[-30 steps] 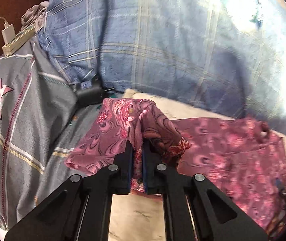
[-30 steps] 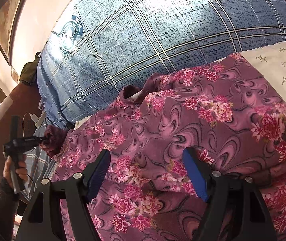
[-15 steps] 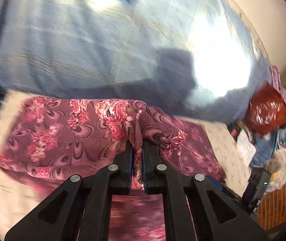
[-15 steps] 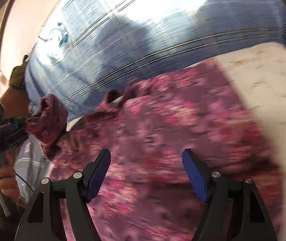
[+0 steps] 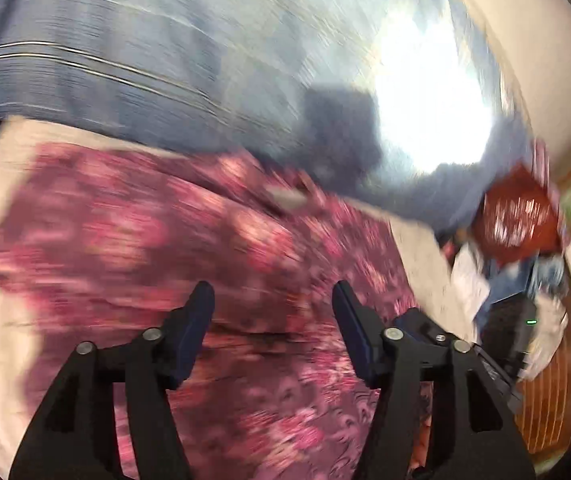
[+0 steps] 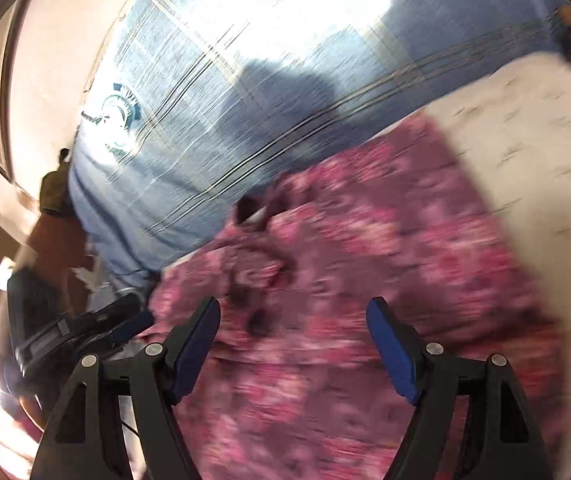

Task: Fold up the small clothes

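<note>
A purple-pink floral garment (image 5: 189, 240) lies spread on a cream sheet (image 5: 9, 152); both views are motion-blurred. My left gripper (image 5: 271, 312) is open and empty, just above the cloth. In the right wrist view the same garment (image 6: 385, 248) fills the lower middle, its neck opening at the far edge. My right gripper (image 6: 293, 328) is open and empty over the garment. The left gripper (image 6: 125, 324) shows at the garment's left edge in the right wrist view.
A blue plaid blanket (image 5: 145, 60) is piled behind the garment, also in the right wrist view (image 6: 213, 112). A red bag (image 5: 517, 220) and cluttered items lie at the right. The cream sheet (image 6: 525, 152) extends right of the garment.
My left gripper carried a fold of the garment to the right, then opened and let it go. The cloth now lies flat. The right gripper stayed open.
</note>
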Tool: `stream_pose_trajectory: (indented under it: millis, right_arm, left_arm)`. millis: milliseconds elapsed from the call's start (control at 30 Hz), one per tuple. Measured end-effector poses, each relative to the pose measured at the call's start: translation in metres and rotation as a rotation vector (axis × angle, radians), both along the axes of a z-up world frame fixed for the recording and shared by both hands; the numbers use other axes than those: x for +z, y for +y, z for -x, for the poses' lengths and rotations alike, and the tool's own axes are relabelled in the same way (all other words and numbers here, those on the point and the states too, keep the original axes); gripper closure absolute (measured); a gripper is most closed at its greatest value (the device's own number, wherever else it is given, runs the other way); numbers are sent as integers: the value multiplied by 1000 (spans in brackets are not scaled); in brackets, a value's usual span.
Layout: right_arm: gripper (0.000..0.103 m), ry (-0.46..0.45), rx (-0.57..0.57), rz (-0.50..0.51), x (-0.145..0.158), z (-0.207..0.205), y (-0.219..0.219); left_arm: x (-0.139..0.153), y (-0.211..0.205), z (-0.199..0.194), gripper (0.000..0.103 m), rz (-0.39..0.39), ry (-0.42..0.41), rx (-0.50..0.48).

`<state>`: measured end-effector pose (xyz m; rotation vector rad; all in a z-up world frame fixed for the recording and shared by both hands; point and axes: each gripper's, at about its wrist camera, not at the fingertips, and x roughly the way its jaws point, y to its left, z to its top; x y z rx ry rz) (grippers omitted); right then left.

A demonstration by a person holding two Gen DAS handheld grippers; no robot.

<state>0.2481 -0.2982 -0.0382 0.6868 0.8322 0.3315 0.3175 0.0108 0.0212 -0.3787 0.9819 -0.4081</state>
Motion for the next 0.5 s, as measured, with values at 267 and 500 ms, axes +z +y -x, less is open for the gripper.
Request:
stream_pose_trajectory:
  millis: [267,500]
  right_arm:
    - [25,37,80,88,-15,-38,80]
    - [102,-70,80,97,12,-34,54]
  left_arm:
    - [-40,110,7,42,94,134,229]
    - [-53,127,6,42,139,165,250]
